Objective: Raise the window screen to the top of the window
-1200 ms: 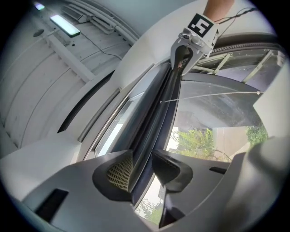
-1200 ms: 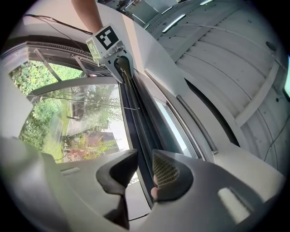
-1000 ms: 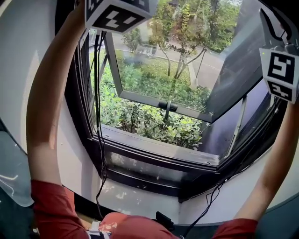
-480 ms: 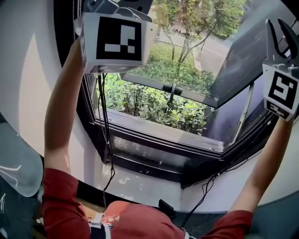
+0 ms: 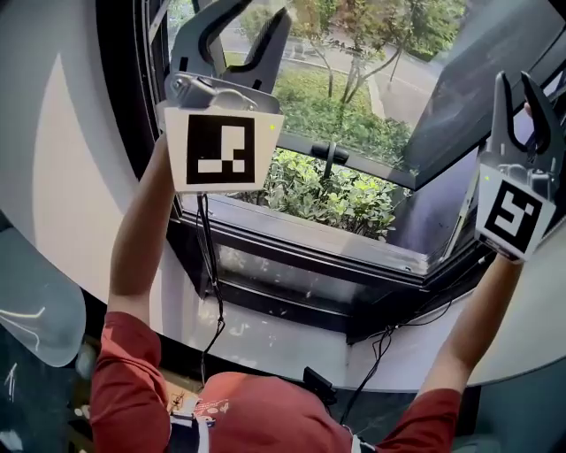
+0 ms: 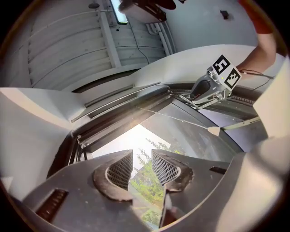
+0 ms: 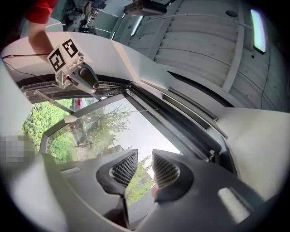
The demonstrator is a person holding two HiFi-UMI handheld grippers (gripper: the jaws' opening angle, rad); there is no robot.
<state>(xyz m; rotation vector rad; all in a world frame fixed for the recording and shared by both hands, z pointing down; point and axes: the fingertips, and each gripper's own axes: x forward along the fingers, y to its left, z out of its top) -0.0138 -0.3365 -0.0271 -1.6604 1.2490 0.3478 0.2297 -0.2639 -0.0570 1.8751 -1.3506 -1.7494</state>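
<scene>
The person's bare arms reach up in front of the window frame (image 5: 301, 241). The left claw (image 5: 243, 22) is released, with nothing between its pads. The right claw (image 5: 516, 88), toward the frame's right side, is released too. The window screen (image 6: 115, 100) seems to be the pale rail along the frame's top. Beyond the frame are the open sash (image 5: 354, 161) and the shrubs (image 5: 345, 199).

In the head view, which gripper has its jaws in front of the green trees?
The left gripper, black with a white marker cube: its open, empty jaws stand before the trees. The right gripper stands before a dark grey panel.
</scene>
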